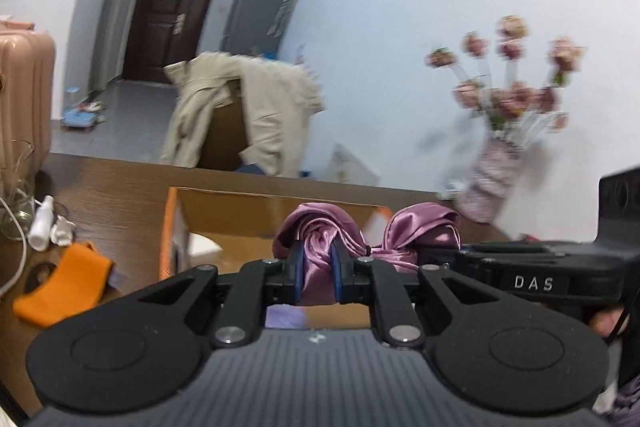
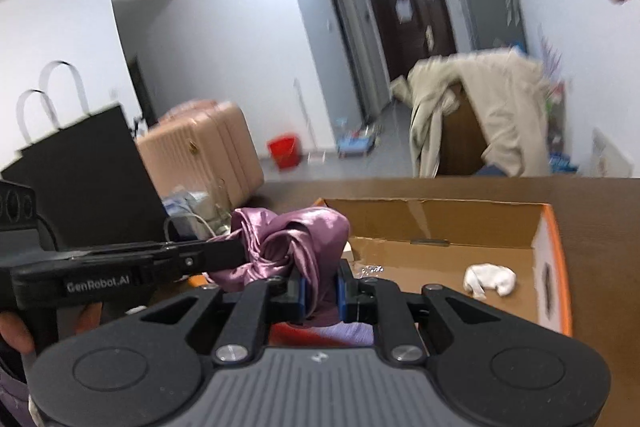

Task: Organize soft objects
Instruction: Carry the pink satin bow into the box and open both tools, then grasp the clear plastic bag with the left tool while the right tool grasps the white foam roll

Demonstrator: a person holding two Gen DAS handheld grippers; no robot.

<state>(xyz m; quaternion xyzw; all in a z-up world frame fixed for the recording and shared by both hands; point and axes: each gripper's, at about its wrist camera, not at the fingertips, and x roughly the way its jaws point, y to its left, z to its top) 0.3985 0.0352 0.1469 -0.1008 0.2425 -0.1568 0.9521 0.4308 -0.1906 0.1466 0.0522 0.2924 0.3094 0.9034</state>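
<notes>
Both tongs, left and right, pinch the purple satin cloth at frame centre, before the cardboard box. Step: carrying. Next: judged lowering inside, then releasing.

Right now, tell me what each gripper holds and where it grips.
Both hold the purple satin cloth: the left gripper pinches one bunched fold, the right gripper another bunched fold.

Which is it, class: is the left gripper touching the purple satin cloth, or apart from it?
Touching. The left wrist view shows the left gripper closed on the purple satin cloth, with a fold pinched between its blue pads and bunching above them.
</notes>
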